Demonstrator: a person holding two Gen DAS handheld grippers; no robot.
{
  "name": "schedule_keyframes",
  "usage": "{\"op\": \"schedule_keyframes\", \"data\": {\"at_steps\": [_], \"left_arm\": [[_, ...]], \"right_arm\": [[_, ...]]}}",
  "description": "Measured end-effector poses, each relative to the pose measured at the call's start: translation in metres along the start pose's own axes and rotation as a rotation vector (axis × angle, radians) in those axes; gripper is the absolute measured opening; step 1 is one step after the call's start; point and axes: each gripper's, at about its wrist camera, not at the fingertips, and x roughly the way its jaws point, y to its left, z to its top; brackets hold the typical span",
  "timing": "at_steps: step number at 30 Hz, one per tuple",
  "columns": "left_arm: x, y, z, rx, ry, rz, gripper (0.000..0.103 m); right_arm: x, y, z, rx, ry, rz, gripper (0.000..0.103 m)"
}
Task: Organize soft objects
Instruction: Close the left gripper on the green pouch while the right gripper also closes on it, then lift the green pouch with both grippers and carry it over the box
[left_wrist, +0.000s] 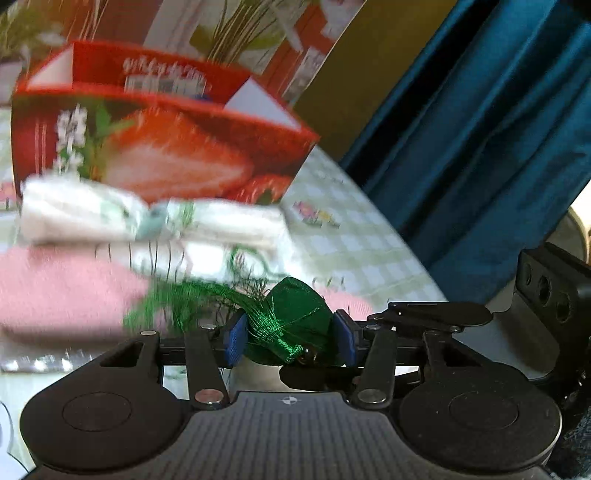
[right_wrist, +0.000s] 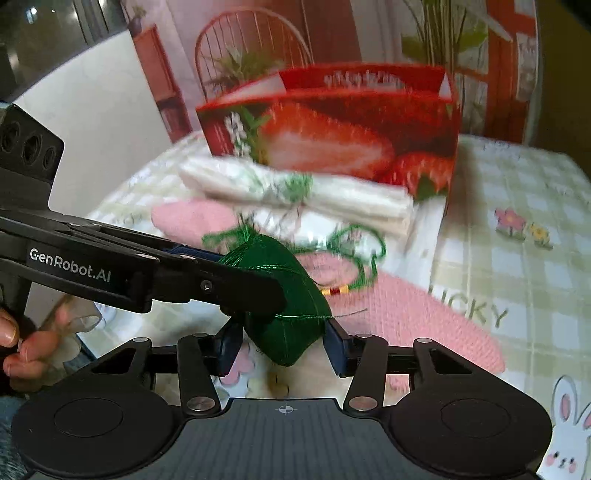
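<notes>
A green satin sachet with a loose tassel sits between the blue pads of my left gripper, which is shut on it. In the right wrist view the same sachet also lies between the pads of my right gripper. The right pad presses its side. The left pad is partly hidden behind the left gripper's finger, which crosses from the left. The sachet's green cord with red and yellow beads trails over a pink knitted cloth. The right gripper's black housing shows at the right.
A red strawberry-print box stands open behind a folded white cloth. Both rest on a green checked tablecloth. A blue curtain hangs at the table's right edge. A person's hand holds the left gripper.
</notes>
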Motion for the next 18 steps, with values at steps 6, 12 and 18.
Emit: {"op": "schedule_keyframes", "data": {"at_steps": [6,12,18], "left_arm": [[-0.019,-0.014,0.03,0.039,-0.083,-0.003,0.051],[-0.036,-0.023,0.062,0.067,-0.155,0.001,0.051],[-0.048,-0.026,0.098,0.103,-0.214,0.016,0.051]], "right_arm": [[-0.019,0.003,0.024,-0.024,-0.089,-0.005,0.044],[-0.035,0.004,0.06,-0.065,-0.163,-0.018,0.044],[-0.044,0.003,0.097,-0.11,-0.223,-0.026,0.044]]}}
